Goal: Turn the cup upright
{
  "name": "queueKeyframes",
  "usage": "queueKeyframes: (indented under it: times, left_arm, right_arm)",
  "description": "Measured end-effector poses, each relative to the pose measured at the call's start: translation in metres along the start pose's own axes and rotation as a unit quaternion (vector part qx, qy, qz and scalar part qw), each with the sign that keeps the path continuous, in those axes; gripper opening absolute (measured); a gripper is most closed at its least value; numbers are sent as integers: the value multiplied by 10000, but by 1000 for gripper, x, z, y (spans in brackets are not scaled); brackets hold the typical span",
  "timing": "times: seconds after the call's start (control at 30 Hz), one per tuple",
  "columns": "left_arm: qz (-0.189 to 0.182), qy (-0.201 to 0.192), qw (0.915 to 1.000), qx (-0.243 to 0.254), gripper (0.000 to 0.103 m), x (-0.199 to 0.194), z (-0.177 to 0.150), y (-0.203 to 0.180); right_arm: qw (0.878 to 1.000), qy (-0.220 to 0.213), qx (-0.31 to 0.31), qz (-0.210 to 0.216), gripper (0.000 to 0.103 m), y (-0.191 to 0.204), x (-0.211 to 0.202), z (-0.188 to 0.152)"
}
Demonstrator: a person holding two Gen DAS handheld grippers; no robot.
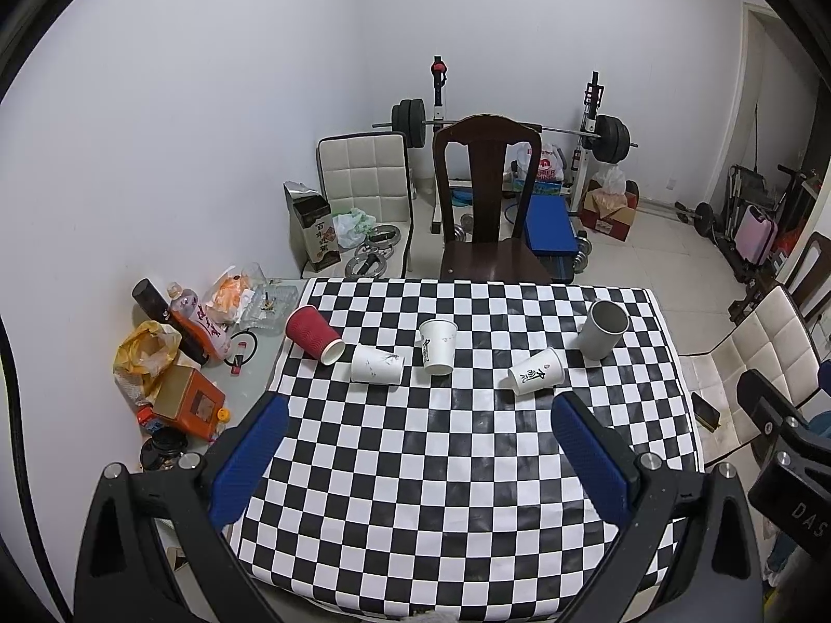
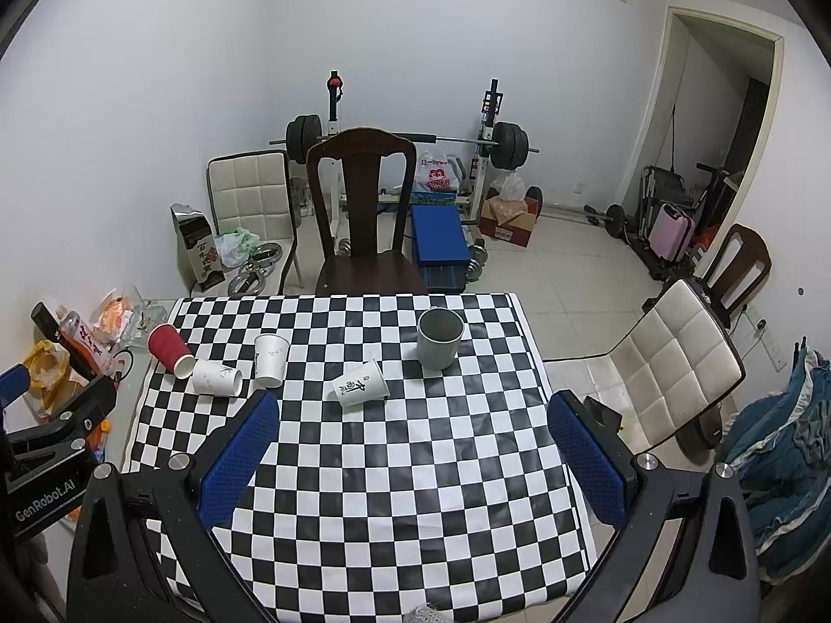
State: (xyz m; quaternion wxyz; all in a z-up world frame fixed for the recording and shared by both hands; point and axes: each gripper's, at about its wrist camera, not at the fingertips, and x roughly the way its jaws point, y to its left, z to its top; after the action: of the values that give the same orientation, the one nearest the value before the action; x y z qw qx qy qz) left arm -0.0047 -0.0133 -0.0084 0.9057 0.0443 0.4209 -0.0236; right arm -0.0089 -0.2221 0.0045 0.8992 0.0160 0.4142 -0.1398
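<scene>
Several cups sit on the checkered tablecloth [image 1: 441, 467]. A red ribbed cup [image 1: 314, 335] [image 2: 170, 350] lies on its side at the left. A white cup [image 1: 377, 363] [image 2: 217, 377] lies beside it. A white cup [image 1: 438, 346] [image 2: 270, 355] stands upright in the middle. A white cup with black characters [image 1: 536, 376] [image 2: 360, 383] lies on its side. A grey cup [image 1: 602, 328] [image 2: 439, 337] stands upright at the right. My left gripper [image 1: 418, 415] and right gripper [image 2: 413, 412] are both open and empty, above the table's near half.
Clutter of bags, bottles and an orange box [image 1: 189, 405] fills the table's left side. A dark wooden chair [image 1: 485, 197] stands at the far edge. A white padded chair [image 2: 675, 363] stands right of the table. Gym equipment lies behind.
</scene>
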Motion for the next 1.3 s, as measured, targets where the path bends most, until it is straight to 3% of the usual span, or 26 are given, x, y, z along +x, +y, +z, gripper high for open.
queueKeyframes:
  times: [1.3]
  left_arm:
    - [-43, -79, 10000, -7, 103, -5, 0, -3]
  right_arm:
    - [10000, -33, 15, 31, 103, 0, -7, 1]
